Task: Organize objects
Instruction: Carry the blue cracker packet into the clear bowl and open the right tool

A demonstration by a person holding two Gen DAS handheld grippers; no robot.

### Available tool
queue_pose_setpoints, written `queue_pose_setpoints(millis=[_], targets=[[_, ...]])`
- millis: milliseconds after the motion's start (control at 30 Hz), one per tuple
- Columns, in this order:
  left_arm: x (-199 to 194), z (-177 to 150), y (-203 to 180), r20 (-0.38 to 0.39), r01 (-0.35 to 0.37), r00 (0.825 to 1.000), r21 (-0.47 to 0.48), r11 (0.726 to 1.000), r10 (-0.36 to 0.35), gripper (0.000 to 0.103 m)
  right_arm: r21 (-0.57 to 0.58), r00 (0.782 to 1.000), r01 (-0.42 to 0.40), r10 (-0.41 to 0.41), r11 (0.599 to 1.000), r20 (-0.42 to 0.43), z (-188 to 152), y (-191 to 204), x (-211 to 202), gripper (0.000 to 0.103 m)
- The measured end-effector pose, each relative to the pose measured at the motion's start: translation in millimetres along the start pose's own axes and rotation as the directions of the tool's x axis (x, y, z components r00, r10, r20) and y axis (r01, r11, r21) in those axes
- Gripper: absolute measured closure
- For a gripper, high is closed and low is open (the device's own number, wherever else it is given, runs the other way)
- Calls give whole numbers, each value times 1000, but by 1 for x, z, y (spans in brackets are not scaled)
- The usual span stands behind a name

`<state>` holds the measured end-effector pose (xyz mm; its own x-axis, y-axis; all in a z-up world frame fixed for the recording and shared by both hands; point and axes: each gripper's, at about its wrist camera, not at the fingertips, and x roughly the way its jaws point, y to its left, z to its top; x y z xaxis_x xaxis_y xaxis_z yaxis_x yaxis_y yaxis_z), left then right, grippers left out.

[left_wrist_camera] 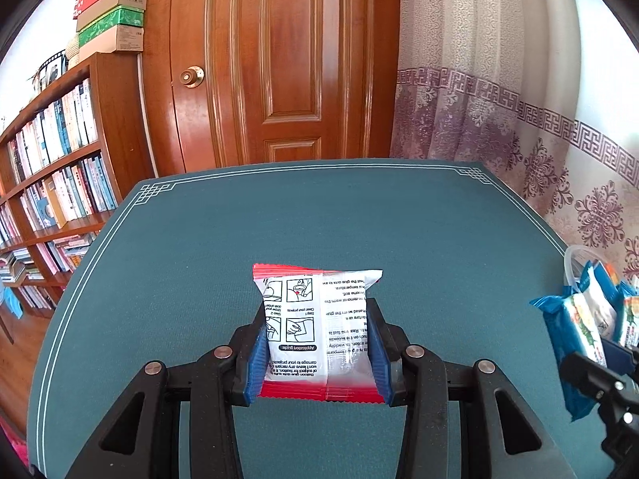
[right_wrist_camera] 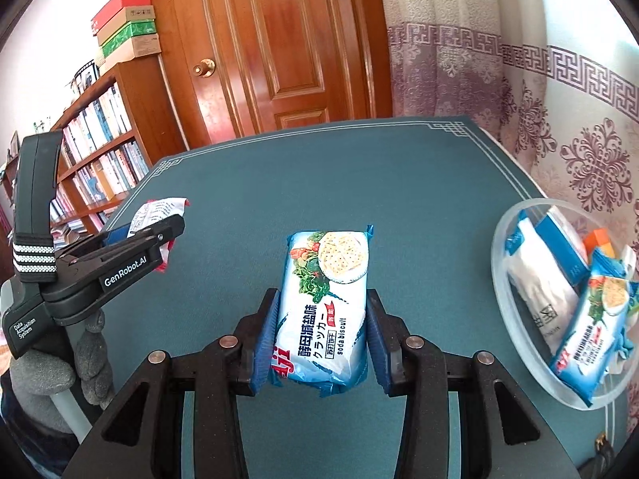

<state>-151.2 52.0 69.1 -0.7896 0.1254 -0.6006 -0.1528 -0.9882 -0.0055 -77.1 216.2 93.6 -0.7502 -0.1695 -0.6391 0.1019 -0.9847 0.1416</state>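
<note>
Table (right_wrist_camera: 359,167) with a dark green cover fills the room's middle, in front of a brown door (right_wrist_camera: 279,40), a bookshelf (left_wrist_camera: 60,167) and a curtain (left_wrist_camera: 479,80), and its top is bare. Near its right edge sits a clear bowl (right_wrist_camera: 499,263) that already has some packs in it. The right gripper (right_wrist_camera: 321,339) squeezes a blue biscuit pack (right_wrist_camera: 327,303) and the left gripper (left_wrist_camera: 317,353) squeezes a red-edged white packet (left_wrist_camera: 315,319), both held up over the table, so I think these two still need a home.
</note>
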Motion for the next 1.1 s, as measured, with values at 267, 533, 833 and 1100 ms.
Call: queue_pose_setpoints(millis=[267, 533, 833, 1100], targets=[[-7, -6, -27, -3, 48, 999, 57, 997, -48, 58, 96, 994, 91, -96, 991, 51, -8, -59, -43, 61], [-14, -10, -55, -5, 73, 997, 120, 990, -73, 58, 179, 975, 189, -207, 966, 82, -15, -117, -76, 61], [-22, -11, -82, -19, 117, 993, 153, 981, -116, 58, 242, 955, 265, -290, 933, 70, -24, -171, -84, 61], [-28, -8, -111, -24, 149, 989, 182, 972, -147, 58, 266, 958, 267, -284, 926, 28, -22, -204, -54, 61]])
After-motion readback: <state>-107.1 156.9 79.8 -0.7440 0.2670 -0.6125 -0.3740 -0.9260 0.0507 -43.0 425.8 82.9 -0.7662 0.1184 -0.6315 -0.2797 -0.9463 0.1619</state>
